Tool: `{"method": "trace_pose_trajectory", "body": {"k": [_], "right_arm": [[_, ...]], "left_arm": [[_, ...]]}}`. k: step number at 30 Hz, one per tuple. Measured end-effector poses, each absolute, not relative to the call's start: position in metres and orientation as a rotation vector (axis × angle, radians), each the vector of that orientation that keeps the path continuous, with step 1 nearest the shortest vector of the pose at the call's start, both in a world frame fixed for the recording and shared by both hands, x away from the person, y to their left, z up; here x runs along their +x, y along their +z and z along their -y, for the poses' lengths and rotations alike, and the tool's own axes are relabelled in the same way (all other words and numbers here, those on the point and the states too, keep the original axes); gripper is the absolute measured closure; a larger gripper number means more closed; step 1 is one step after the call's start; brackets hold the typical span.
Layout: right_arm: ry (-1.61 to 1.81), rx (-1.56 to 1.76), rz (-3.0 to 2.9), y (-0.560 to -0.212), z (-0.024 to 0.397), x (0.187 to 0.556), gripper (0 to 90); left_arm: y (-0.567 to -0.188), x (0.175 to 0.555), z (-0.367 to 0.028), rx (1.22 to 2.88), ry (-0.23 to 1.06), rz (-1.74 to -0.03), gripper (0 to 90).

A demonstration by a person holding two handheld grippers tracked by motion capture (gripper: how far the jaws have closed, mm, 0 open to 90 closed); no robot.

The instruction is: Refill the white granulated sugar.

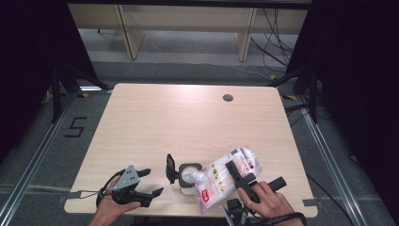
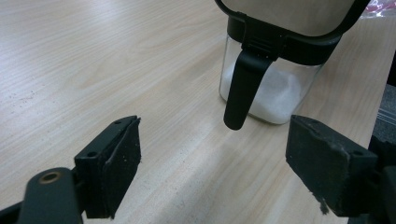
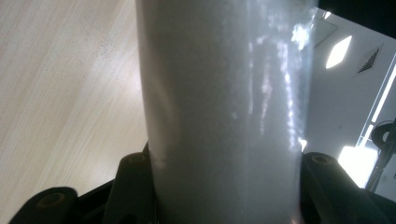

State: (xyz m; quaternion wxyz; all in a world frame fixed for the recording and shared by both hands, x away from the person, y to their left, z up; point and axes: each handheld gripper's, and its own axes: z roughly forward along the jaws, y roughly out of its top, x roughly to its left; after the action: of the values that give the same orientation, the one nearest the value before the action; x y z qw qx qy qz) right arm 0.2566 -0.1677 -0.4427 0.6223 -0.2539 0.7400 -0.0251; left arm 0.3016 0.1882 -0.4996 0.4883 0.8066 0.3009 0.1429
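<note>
right gripper point(image 1: 241, 179) is clamped on a clear bag of white powder point(image 1: 226, 178), tilted w/ its low end over the open glass jar point(image 1: 190, 178) near the surface's front edge, abt mid-width. left gripper point(image 1: 151, 182) sits by the front left corner, jaws wide w/ nothing between, just left of the jar's raised black lid point(image 1: 170, 168).

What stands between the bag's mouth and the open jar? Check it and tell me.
Nothing visible blocks it. The right gripper holds the bag tilted, its lower end right at the jar. The jar's lid stands swung up on the far side from the bag. The left gripper waits open, apart from the jar.
</note>
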Motion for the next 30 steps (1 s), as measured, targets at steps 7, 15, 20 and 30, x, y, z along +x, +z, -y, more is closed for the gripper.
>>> {"method": "trace_pose_trajectory", "body": {"k": [7,15,20,30], "right_arm": [[-0.020,-0.576,-1.686,-0.4446,0.1694,0.2577,56.5],[-0.005,-0.576,-1.675,-0.4434,0.1695,0.2568,56.7],[0.014,-0.576,-1.675,-0.4411,0.1688,0.2554,56.8],[0.017,-0.572,-1.678,-0.4396,0.1690,0.2529,56.9]], "left_arm": [[-0.4990,0.3022,-0.1886,1.963,0.353,-0.719,17.5],[-0.4993,0.3033,-0.1886,1.960,0.354,-0.716,17.4],[-0.4992,0.3022,-0.1882,1.950,0.343,-0.733,17.4],[-0.4991,0.3021,-0.1882,1.957,0.346,-0.722,17.5]]}}
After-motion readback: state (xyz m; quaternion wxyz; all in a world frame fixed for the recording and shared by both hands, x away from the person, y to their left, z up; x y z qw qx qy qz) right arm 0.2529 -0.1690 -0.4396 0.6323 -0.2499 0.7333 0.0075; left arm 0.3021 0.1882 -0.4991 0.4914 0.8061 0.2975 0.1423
